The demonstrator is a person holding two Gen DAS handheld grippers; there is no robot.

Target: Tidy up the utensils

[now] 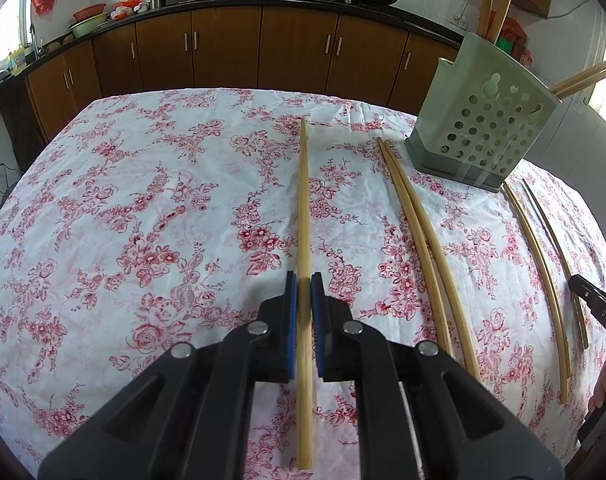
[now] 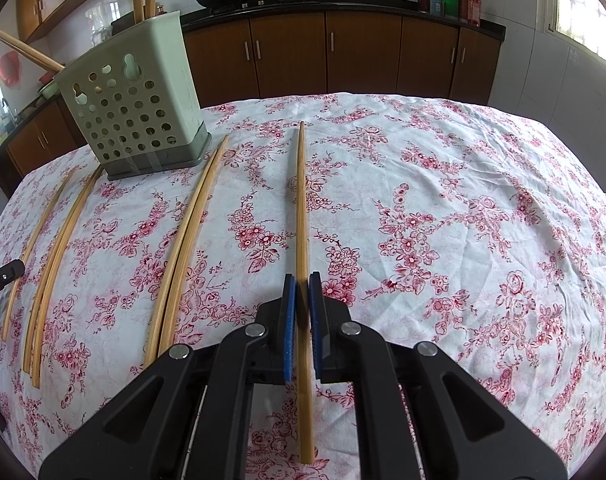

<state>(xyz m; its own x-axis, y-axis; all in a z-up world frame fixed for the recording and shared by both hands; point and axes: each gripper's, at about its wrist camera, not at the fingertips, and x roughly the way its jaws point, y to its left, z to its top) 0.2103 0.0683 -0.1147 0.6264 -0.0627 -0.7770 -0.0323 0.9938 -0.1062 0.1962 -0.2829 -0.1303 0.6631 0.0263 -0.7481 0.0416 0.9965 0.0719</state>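
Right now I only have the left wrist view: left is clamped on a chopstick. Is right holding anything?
Observer: Yes. The right gripper is shut on a single chopstick, gripped nearer its close end.
Operator: Any more sticks lying past it, on its right?
Observer: None in view. To the right of that chopstick there is only bare floral tablecloth, out to the table edge.

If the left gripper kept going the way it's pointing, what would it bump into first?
Probably the flowered tablecloth: the left gripper, shut on a chopstick, points down at bare cloth. The holder sits off right.
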